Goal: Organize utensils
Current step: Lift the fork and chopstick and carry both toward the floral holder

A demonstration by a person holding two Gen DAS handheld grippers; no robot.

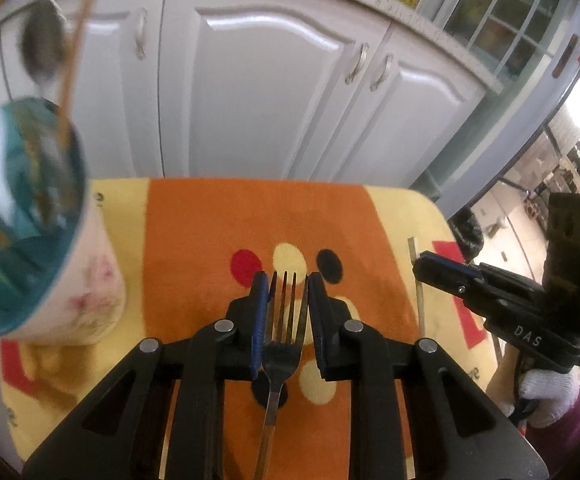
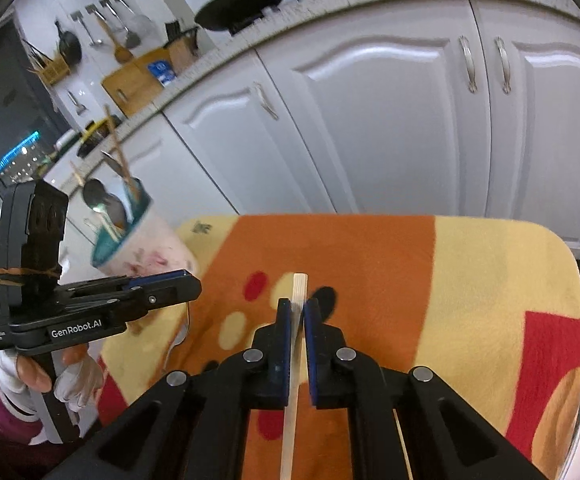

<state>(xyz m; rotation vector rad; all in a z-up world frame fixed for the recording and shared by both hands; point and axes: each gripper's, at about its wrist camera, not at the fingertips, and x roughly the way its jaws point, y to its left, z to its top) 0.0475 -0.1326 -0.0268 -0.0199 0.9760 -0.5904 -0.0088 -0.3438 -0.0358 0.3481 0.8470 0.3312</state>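
Note:
My left gripper (image 1: 288,276) is shut on a metal fork (image 1: 284,356), tines pointing forward between the blue pads, lifted above the mat. A white flowered cup (image 1: 90,292) with a teal inside stands close on the left and holds a spoon (image 1: 44,44) and wooden chopsticks. On the right, my right gripper (image 1: 419,266) grips a wooden chopstick (image 1: 421,304). In the right wrist view, the right gripper (image 2: 297,302) is shut on that chopstick (image 2: 298,284), held upright off the mat. The left gripper (image 2: 194,280) hovers beside the cup (image 2: 158,256), with the fork's handle (image 2: 178,340) hanging below.
An orange and yellow mat (image 1: 194,240) with red, black and cream spots covers the table. White cabinet doors (image 1: 270,100) stand just behind its far edge. Gloved hands (image 2: 78,380) hold both grippers. A thin stick (image 2: 401,440) lies on the mat, right of my right gripper.

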